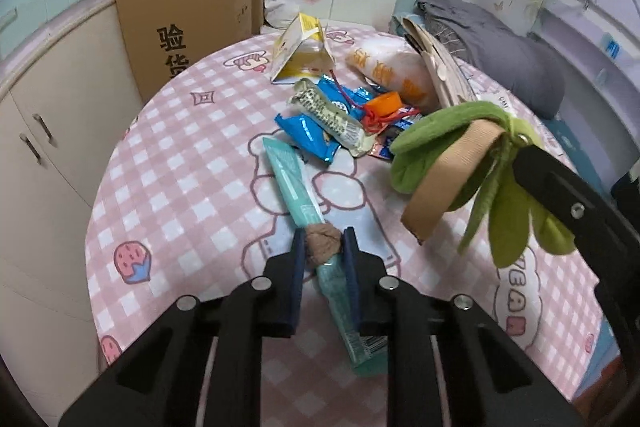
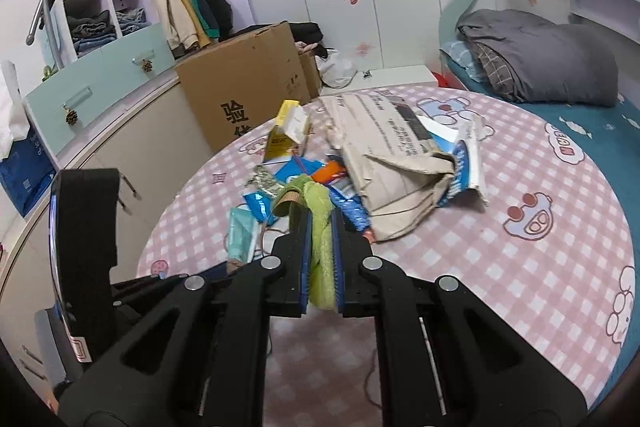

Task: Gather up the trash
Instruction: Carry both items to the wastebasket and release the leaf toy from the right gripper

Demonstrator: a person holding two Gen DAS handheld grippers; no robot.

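My left gripper (image 1: 323, 243) is shut on a small brown crumpled wad (image 1: 322, 245), held just above a long teal wrapper (image 1: 298, 191) on the pink checked bedspread (image 1: 180, 171). My right gripper (image 2: 321, 223) is shut on a green plush piece (image 2: 321, 251) with a tan strap; it also shows in the left wrist view (image 1: 452, 163), held above the bed to the right. Beyond lie blue snack wrappers (image 1: 308, 133), a silver printed wrapper (image 1: 332, 117), an orange cap (image 1: 387, 103) and a yellow carton (image 1: 304, 51).
A brown paper bag (image 2: 392, 163) lies on the bed right of the pile. A cardboard box (image 2: 244, 95) stands on the floor behind, beside white cabinets (image 1: 36, 147). A grey folded quilt (image 2: 540, 63) lies at the back right.
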